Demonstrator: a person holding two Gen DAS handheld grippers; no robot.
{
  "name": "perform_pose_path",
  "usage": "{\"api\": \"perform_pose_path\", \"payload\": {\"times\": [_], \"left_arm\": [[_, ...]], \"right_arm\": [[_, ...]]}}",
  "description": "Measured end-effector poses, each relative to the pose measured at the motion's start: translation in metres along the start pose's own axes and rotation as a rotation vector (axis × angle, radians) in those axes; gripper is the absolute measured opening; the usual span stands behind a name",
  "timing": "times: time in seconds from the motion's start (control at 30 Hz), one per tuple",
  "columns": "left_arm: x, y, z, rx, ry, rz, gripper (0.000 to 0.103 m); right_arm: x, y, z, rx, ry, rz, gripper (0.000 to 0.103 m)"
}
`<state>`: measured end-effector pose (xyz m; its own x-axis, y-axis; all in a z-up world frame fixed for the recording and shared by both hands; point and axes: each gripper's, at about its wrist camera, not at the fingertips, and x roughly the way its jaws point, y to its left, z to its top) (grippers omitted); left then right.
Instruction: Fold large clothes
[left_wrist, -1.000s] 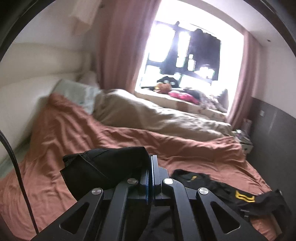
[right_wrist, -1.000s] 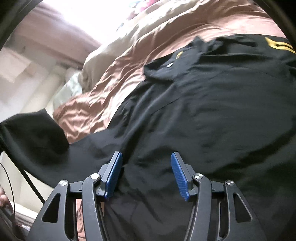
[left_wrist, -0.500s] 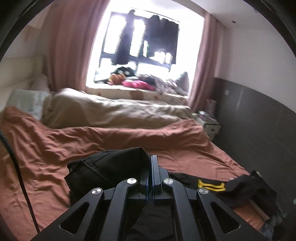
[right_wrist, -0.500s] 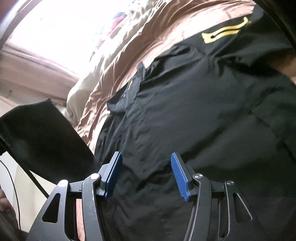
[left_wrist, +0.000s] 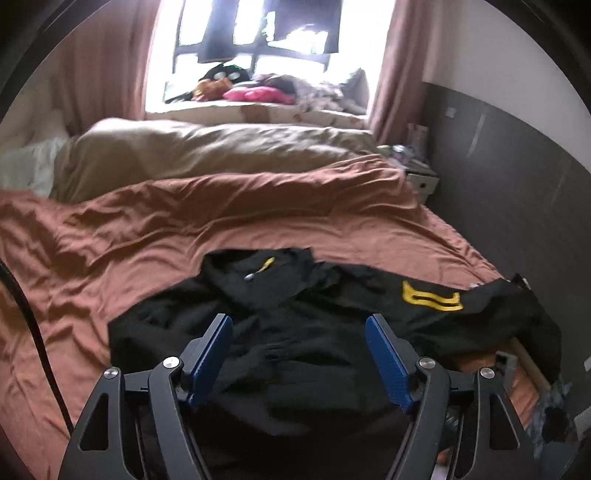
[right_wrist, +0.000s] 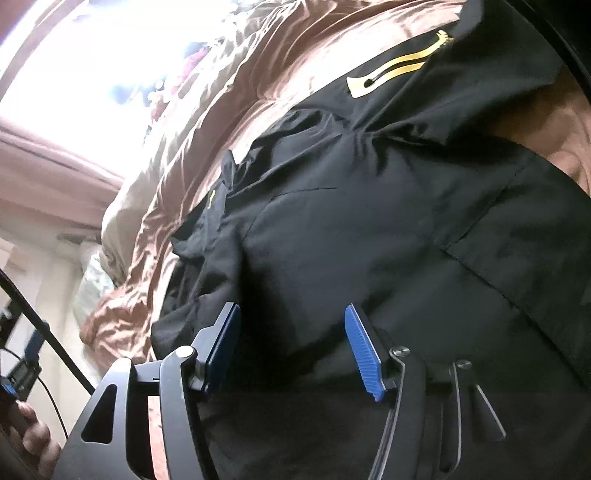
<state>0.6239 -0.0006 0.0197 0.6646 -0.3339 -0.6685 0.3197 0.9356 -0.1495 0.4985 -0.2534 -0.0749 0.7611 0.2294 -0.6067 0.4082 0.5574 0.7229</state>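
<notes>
A large black jacket (left_wrist: 295, 332) with a yellow patch (left_wrist: 430, 297) on one sleeve lies spread on the rust-brown bedspread (left_wrist: 184, 229). My left gripper (left_wrist: 299, 354) is open and empty just above the jacket's near part. In the right wrist view the same jacket (right_wrist: 369, 221) fills the frame, with its yellow sleeve patch (right_wrist: 391, 70) at the top. My right gripper (right_wrist: 291, 347) is open and empty, close over the jacket body.
A beige duvet (left_wrist: 207, 147) lies bunched at the far side of the bed. A window sill (left_wrist: 258, 92) holds piled things. A dark wall (left_wrist: 517, 184) and a small bedside stand (left_wrist: 421, 177) are at the right. A black cable (left_wrist: 33, 332) hangs at left.
My left gripper was shut on a fold of the black jacket and has opened; the fabric now lies flat on the bed. Both views swung over the jacket.
</notes>
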Motion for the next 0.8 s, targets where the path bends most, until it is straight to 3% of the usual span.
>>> {"api": "perform_pose_path", "payload": {"times": [0.13,0.3,0.4,0.5,0.63,0.7,0.8], "left_arm": [[0.003,0.04,-0.025,-0.04,0.042,0.104,0.076],[0.008,0.099,-0.073,-0.135,0.112,0.179,0.076],[0.011,0.128,-0.103,-0.197,0.154,0.206,0.076],[0.016,0.152,-0.131,-0.233,0.192,0.236,0.076],[0.029,0.174,-0.159,-0.246,0.273,0.295,0.076],[0.037,0.182,-0.169,-0.231,0.324,0.365,0.074],[0.049,0.193,-0.181,-0.247,0.363,0.378,0.065]], "right_arm": [[0.016,0.009,-0.001,-0.041,0.053,0.006,0.057],[0.03,0.05,-0.008,-0.237,0.062,-0.051,0.057],[0.046,0.074,-0.022,-0.392,0.08,-0.102,0.071],[0.066,0.084,-0.035,-0.497,0.11,-0.194,0.073],[0.091,0.076,-0.034,-0.449,0.152,-0.253,0.073],[0.096,0.073,-0.027,-0.434,0.139,-0.269,0.073],[0.095,0.065,-0.015,-0.388,0.084,-0.29,0.073]]}}
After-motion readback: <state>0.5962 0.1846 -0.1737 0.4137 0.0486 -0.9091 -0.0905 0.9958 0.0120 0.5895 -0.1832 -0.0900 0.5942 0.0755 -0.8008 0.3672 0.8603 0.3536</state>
